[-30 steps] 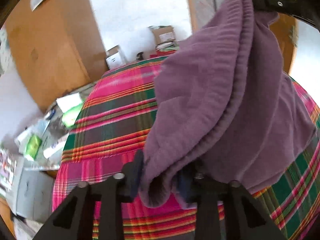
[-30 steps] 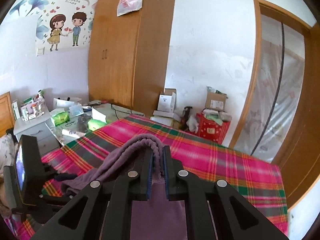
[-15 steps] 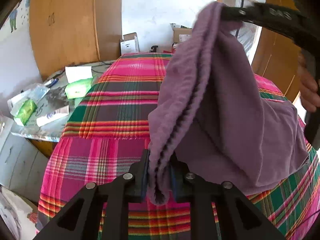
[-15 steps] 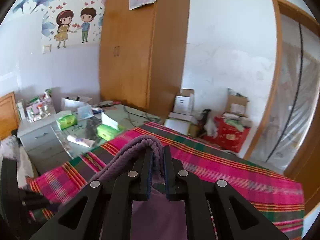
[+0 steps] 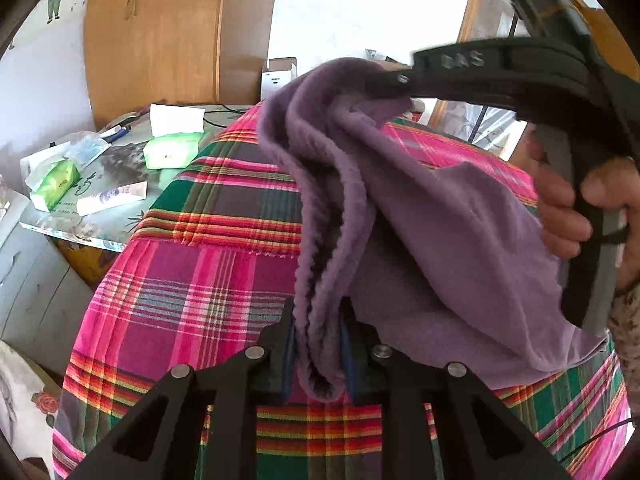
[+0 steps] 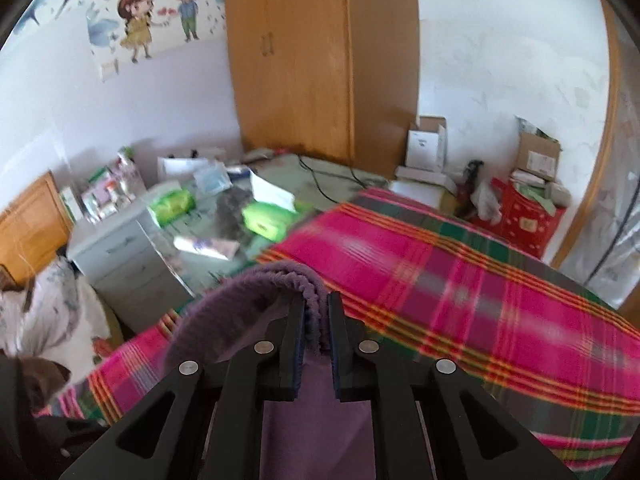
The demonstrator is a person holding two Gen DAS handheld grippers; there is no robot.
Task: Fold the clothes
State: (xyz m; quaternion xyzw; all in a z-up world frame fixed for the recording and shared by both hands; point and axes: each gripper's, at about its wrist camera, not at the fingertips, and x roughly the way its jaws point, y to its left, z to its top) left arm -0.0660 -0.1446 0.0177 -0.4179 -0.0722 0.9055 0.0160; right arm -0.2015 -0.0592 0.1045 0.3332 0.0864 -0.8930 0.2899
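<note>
**Purple garment held in the air between two grippers, fold not yet laid**

The left gripper's (image 5: 318,354) jaws, easing apart, gripped a bunched ribbed edge of the soft purple knitted garment (image 5: 420,216). The right gripper's (image 6: 316,328) jaws, also easing apart, pinched another stretch of that edge. The garment hung between them above the pink and green plaid bed cover (image 5: 192,280), its long axis running from near-left up towards far-right. Judging by this, no fold lay flat yet; laying down and folding remained.
</note>
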